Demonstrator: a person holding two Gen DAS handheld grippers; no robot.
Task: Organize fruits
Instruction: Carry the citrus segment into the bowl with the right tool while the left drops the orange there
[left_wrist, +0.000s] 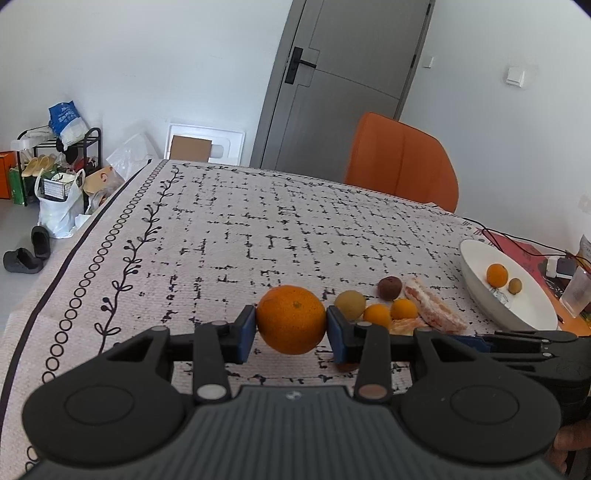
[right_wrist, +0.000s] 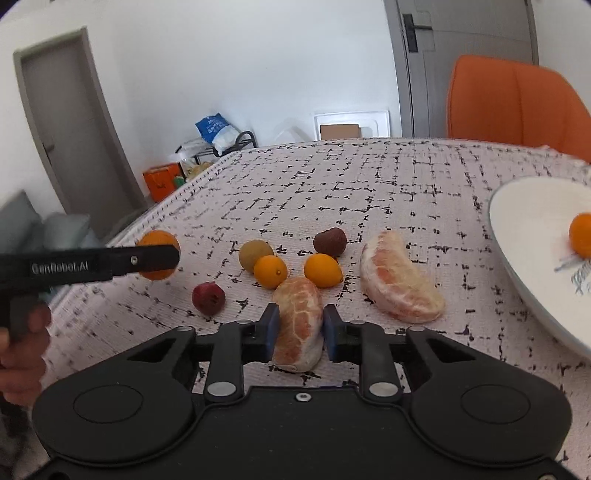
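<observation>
Here, both grippers grip fruit over the patterned table (left_wrist: 229, 229).
Left gripper (left_wrist: 291, 325): fingers clamp a whole orange (left_wrist: 291, 318), lifted clear of the cloth. Right gripper (right_wrist: 300, 328): fingers pinch a peeled citrus segment (right_wrist: 297, 325) lying on the table, loose fruits just beyond, white bowl (right_wrist: 524, 218) at far right.

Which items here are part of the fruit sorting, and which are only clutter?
Job:
- orange in left gripper
- peeled citrus segment in right gripper
- larger peeled segment
- kumquats
- white bowl

Lying about:
- orange chair
- shoe rack
- plastic cup
</observation>
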